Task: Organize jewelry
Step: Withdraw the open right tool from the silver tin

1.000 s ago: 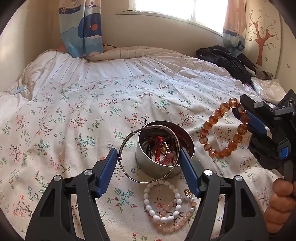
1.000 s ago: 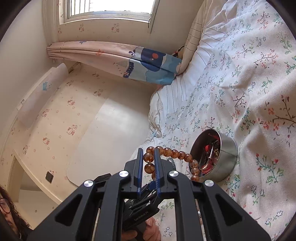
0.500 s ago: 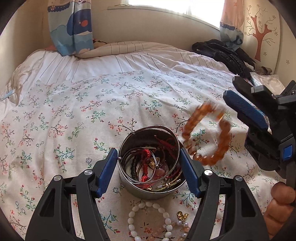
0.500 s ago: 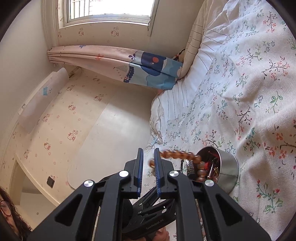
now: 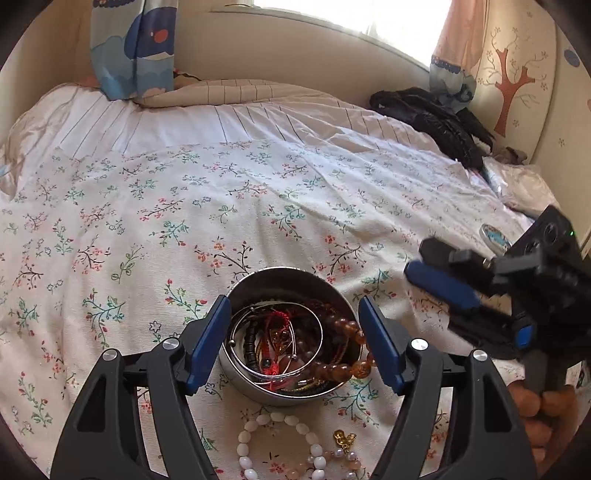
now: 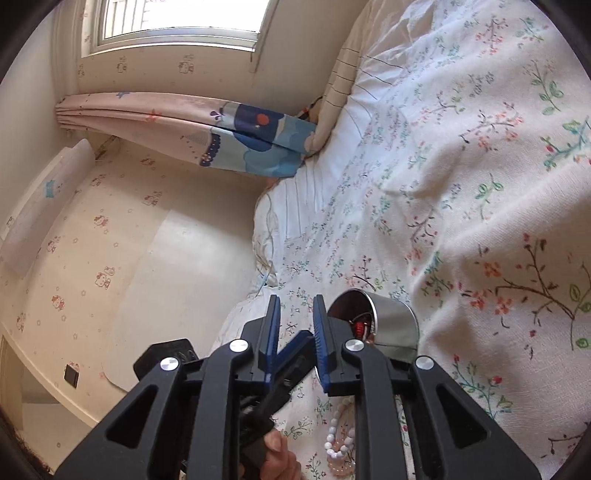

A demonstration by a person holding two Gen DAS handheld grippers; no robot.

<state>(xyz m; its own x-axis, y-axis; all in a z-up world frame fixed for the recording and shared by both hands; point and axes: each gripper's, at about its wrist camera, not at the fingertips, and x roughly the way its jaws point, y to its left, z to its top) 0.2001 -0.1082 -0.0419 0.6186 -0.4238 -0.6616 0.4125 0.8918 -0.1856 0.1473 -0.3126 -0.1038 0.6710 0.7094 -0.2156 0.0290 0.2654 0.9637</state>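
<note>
Covering the bed, floral bedspread (image 5: pixel 184 206), curtain (image 5: pixel 133 48), window (image 6: pixel 177 18)

I look out across a bed (image 5: pixel 258 192) under a white quilt sprigged with small flowers, a striped pillow (image 5: pixel 236 92) at its far end against a cream wall. Bright daylight pours through the window (image 6: pixel 181 18) above, flanked by a blue cartoon curtain (image 5: pixel 133 48) and a pink one (image 5: pixel 454 48). A tree decal (image 5: pixel 511 92) marks the right wall, with dark clothes (image 5: pixel 432 118) heaped below.
</note>
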